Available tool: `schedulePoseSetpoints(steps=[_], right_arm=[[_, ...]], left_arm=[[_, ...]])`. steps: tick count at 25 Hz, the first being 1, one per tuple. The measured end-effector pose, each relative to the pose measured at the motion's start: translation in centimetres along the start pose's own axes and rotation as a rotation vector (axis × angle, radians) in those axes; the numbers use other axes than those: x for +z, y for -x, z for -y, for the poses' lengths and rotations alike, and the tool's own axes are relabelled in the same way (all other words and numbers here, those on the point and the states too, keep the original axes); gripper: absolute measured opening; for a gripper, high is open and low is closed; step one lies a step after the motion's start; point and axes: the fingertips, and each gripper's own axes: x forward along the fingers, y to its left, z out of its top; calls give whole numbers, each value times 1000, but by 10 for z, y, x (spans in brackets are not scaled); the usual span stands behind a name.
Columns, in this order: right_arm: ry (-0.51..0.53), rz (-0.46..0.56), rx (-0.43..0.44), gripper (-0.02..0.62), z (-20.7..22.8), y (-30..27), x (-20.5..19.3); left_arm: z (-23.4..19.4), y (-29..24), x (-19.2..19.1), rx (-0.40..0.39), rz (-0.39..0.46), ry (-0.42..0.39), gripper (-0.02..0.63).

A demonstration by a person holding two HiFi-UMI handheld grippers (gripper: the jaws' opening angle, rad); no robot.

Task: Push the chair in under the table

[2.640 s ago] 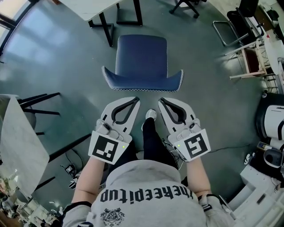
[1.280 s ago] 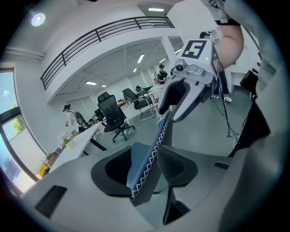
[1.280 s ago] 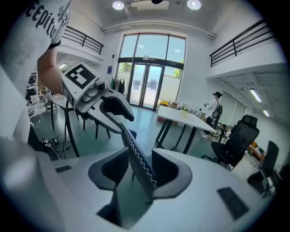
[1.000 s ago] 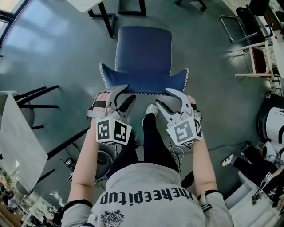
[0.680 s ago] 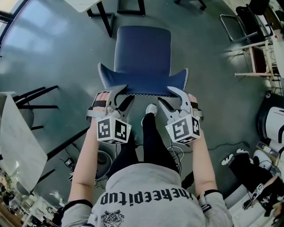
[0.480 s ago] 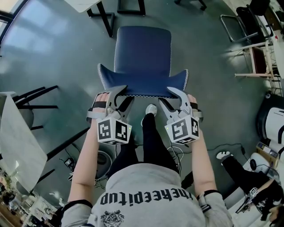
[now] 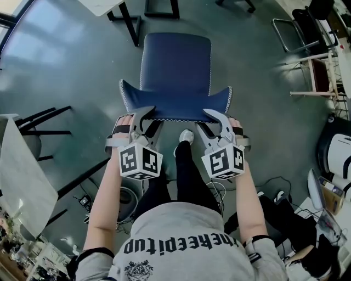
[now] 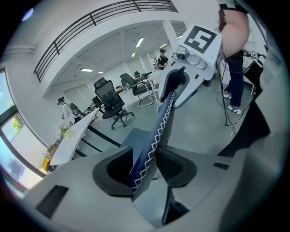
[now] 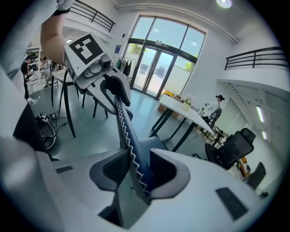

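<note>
A blue chair stands in front of me in the head view, seat (image 7: 175,60) pointing away and backrest (image 7: 175,104) nearest, its top edge stitched in white zigzag. The white table (image 7: 104,4) with black legs (image 7: 129,24) lies beyond it at the top. My left gripper (image 7: 143,118) straddles the backrest's left part and my right gripper (image 7: 211,118) its right part. In the left gripper view the stitched edge (image 8: 156,131) runs between the closing jaws; the right gripper view shows the same edge (image 9: 127,136) between its closing jaws. The pads sit close on both sides.
A marble-topped table (image 7: 22,175) and black chair legs (image 7: 49,123) stand at the left. Metal-framed chairs (image 7: 307,49) crowd the upper right. Cables (image 7: 274,184) and a person in dark trousers (image 7: 296,219) are at the lower right. My shoe (image 7: 186,136) is just behind the chair.
Both grippers went forward onto the backrest's top edge, and their jaws have narrowed around it. A person has walked in at the lower right.
</note>
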Motion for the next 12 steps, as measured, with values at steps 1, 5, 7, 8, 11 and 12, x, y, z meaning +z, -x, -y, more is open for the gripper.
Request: schedulePoseSetpoints(steps=[1,5,7,8,11,12], right_arm=[[5,4,-3,141,1,0,1],[29,22,-8,138,3,-3,7],[35,26,-5,137,4,-5,8],[36,28,-1,137,5,-5,7],[43,39,12,137,6,-5,7],[47,41,16,135,6,-5,7]], left_arm=[[-1,0,0,-2,-5,7,170],[-7,1,-3,-5,-21,28,169],[-9,0,-3,-2,-19,30,169],[-9,-1,-3,-1,-21,30,167],[-9,-2,-2,5,-30,36,166],[-9,-1,-2,5,-32,40,167]])
